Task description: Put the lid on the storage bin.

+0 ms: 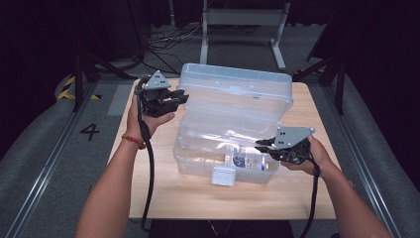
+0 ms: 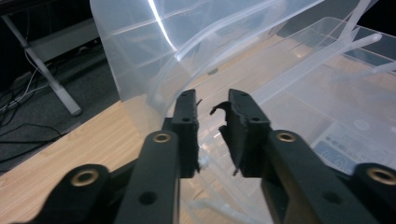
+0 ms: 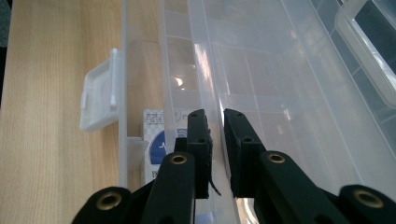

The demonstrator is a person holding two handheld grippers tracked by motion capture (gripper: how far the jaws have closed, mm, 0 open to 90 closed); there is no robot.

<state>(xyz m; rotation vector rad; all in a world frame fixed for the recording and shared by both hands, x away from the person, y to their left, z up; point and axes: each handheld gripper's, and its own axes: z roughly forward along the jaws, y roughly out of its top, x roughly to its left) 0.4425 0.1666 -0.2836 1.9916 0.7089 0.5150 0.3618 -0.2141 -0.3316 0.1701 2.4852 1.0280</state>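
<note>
Gripping the thin rim of the inner tray (image 3: 212, 100), our right claw (image 3: 215, 116) has its jaws nearly together with the clear edge between them, at about 4 o'clock of the clear plastic storage box (image 1: 233, 124) in the high view. Our left claw (image 2: 212, 105) sits at the box's 10 o'clock, jaws narrowed to a slim gap around the curved edge of the raised lid (image 2: 196, 51); whether the pads truly press on it we cannot tell, since a gap shows between them.

We judge the main risk to be slippage: the tray rim is thin, smooth and flexible, so a pull at an angle could let it spring free and drop back onto the small printed carton (image 1: 242, 161) lying in the base. If the left claw bears on the lid unevenly, the lid could fold down onto the tray or the light box could skid across the worktop (image 1: 297, 198). Lifting the tray by one corner may also twist it and jam it against the box walls.

Around us, the white front latch (image 1: 223, 176) hangs open at the box's 6 o'clock. Both trailing cables run toward us, near the worktop edge. Beyond the box, at 12 o'clock, stands a grey metal frame (image 1: 242, 20) on the floor, well apart.
</note>
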